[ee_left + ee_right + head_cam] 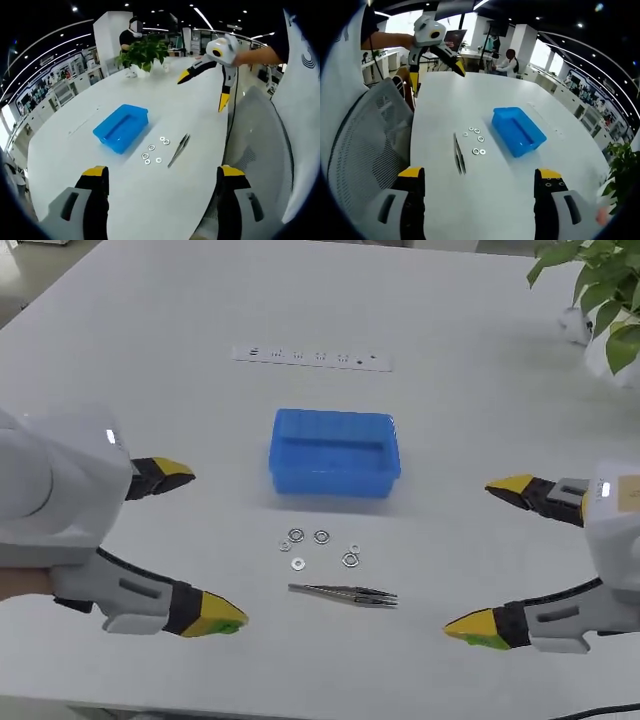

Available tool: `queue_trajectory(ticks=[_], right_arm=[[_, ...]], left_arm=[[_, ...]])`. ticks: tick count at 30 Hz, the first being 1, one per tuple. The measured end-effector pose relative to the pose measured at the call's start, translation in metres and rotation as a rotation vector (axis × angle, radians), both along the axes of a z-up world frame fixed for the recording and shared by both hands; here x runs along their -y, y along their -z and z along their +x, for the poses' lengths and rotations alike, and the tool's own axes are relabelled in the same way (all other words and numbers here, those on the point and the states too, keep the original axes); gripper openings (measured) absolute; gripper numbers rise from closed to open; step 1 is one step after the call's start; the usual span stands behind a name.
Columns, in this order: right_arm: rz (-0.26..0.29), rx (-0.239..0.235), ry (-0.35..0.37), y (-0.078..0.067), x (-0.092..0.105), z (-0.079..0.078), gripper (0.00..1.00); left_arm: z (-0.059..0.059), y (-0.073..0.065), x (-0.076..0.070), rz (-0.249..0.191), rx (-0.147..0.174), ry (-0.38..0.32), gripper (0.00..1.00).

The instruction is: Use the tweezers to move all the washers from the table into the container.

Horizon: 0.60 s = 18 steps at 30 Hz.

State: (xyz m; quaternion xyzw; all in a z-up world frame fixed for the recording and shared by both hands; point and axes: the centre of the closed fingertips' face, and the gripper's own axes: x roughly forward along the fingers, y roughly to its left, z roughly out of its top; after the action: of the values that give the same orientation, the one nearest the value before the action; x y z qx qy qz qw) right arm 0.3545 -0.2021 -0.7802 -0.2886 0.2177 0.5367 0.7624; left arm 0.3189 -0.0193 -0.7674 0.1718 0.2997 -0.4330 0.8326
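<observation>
Head view, L to R: left gripper (210,546) sits at the left edge, jaws spread wide over the white table (120,370). Mid-frame is the blue container (335,480), open top; inside I see just its own blue floor. Washers (321,536), six by my count, lie loose on the table just below it in the frame, not touching its wall. Tweezers (343,593) lie flat just below the washers, approx. level across the frame. Right gripper (475,558) is at the right edge, jaws equally wide. Plant (600,290) is in the upper right corner.
</observation>
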Motion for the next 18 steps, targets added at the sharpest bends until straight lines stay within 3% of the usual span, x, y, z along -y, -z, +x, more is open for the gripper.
queue_trajectory(ticks=[1, 2, 3, 6, 8, 9, 11, 12, 14, 18], right_arm=[[-0.006, -0.005, -0.002, 0.003, -0.001, -0.001, 0.89], [-0.008, -0.009, -0.007, 0.005, -0.003, -0.002, 0.87], [-0.01, -0.012, -0.008, 0.007, -0.004, -0.002, 0.86], [-0.008, -0.033, -0.007, 0.013, -0.013, -0.002, 0.84], [-0.009, -0.056, -0.013, 0.017, -0.018, -0.004, 0.81], [-0.016, -0.065, -0.019, 0.02, -0.022, -0.004, 0.79], [-0.024, -0.086, -0.044, 0.027, -0.027, -0.006, 0.72], [-0.024, -0.089, -0.048, 0.028, -0.028, -0.006, 0.67], [-0.018, -0.1, -0.056, 0.031, -0.035, -0.006, 0.63], [-0.002, -0.143, -0.078, 0.043, -0.05, -0.008, 0.54]], left_arm=[[0.001, 0.001, 0.004, -0.027, -0.014, -0.013, 0.9], [0.001, 0.0, 0.011, -0.074, -0.016, -0.017, 0.88], [0.003, 0.0, 0.015, -0.092, -0.01, -0.012, 0.87], [0.005, 0.012, 0.02, -0.059, -0.012, 0.004, 0.83], [0.004, 0.023, 0.023, -0.034, -0.032, 0.023, 0.81], [0.002, 0.028, 0.025, -0.026, -0.048, 0.036, 0.79], [-0.007, 0.042, 0.025, -0.027, -0.16, 0.038, 0.72], [-0.006, 0.046, 0.022, -0.017, -0.174, 0.023, 0.68], [-0.002, 0.05, 0.02, -0.018, -0.152, 0.031, 0.66], [0.003, 0.056, 0.018, -0.031, -0.157, 0.029, 0.63]])
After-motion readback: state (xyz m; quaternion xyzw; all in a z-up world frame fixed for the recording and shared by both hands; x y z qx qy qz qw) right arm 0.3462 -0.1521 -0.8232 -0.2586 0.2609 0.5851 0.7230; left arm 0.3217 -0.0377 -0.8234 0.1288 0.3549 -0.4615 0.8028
